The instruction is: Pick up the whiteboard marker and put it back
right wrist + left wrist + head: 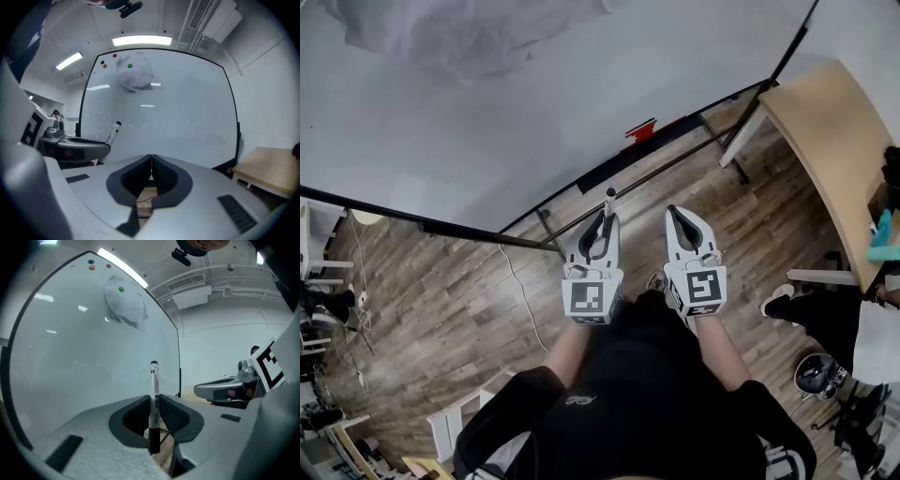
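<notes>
**Item 1, whiteboard marker** [153, 397]: white barrel, dark ends. It stands upright in my left tongs [154, 403], off every surface, in front of the whiteboard [70, 362]. It is gripped about mid-barrel. A long stretch rises above the pads and a shorter dark end hangs below.

**Item 2, left tongs:** clamped on the marker, with a ribbed pad against each side of the barrel.

**Item 3, right tongs** [150, 164]: pressed together with nothing between them, held just beside the left pair.

**Item 4, whiteboard:** large, blank, directly ahead. A crumpled pale sheet [124, 305] hangs high on it, with small coloured magnets [91, 261] nearby. A dark lower rail [581, 185] runs along its bottom edge and carries a red object [640, 129]. I cannot tell what that object is.

**Item 5, wooden counter** [825, 131]: off to the right, well apart from the marker. A wood floor [441, 291] lies beneath.

**Hazards, as I judge them:**
- The grip is a narrow band on a round barrel, so tilting my wrist could let the marker swing or slide out, and it would drop to the floor.
- I take the rail to be its home. The rail looks thin, so a release made too high or off-line would let the marker roll off.
- The long upper end could hit the board first and lever the barrel loose.
- The idle right tongs are close enough to knock it.
</notes>
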`<state>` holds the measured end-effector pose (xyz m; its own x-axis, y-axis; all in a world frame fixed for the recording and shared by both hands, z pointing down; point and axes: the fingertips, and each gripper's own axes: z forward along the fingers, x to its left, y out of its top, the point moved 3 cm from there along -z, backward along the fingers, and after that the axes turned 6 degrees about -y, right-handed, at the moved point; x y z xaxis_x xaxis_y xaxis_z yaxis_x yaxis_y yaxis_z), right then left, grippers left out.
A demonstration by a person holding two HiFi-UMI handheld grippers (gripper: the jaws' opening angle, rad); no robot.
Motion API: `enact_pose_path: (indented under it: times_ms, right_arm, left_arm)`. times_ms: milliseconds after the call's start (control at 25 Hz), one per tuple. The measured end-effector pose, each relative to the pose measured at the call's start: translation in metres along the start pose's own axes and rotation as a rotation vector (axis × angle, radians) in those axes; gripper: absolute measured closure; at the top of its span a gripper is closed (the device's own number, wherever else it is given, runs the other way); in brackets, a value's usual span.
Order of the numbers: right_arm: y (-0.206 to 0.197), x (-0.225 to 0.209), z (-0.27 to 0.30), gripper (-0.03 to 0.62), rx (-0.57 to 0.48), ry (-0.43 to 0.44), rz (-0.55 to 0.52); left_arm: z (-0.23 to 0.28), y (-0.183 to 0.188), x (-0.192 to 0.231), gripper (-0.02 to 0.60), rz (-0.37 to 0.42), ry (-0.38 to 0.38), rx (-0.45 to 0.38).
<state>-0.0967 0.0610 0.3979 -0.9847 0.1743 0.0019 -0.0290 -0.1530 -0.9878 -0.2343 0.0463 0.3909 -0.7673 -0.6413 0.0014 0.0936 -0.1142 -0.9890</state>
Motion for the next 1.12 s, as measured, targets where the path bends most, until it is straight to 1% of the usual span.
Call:
enact_pose_path:
  times_ms: [160,280,360,560,680,760,880,1000,1120]
  right_arm:
    - [0.001,0.006,-0.015,0.592,0.006,-0.039,0.004]
    - [0.004,0.007,-0.024,0.591,0.006,-0.092,0.005]
    - [0.003,0.005,-0.031,0.592,0.008,-0.131,0.011]
    - [-0.004,-0.007,-0.058,0.591,0.007,-0.225,0.024]
    - [-0.013,-0.018,-0.068,0.592,0.016,-0.261,0.031]
    - [-0.015,-0.025,-0.068,0.591,0.014,-0.272,0.035]
    - [-0.014,-0.042,-0.061,0.591,0.005,-0.275,0.036]
    - [-0.018,-0.061,-0.05,0.592,0.005,-0.263,0.036]
    - [-0.017,-0.089,-0.032,0.592,0.0,-0.246,0.029]
  left_arm:
    - [-0.005,0.007,-0.004,0.514,0.001,-0.055,-0.023]
    - [-0.007,0.012,-0.005,0.514,-0.004,-0.108,-0.033]
    - [-0.008,0.008,-0.008,0.514,-0.013,-0.142,-0.033]
    - [-0.005,0.0,-0.033,0.514,-0.019,-0.236,-0.025]
    - [0.002,-0.006,-0.049,0.514,-0.017,-0.279,-0.01]
    - [0.011,-0.009,-0.054,0.514,-0.013,-0.295,-0.002]
    - [0.031,-0.006,-0.059,0.514,-0.005,-0.297,-0.002]
    - [0.051,-0.005,-0.066,0.514,0.004,-0.298,0.002]
    - [0.084,-0.005,-0.07,0.514,0.01,-0.283,0.011]
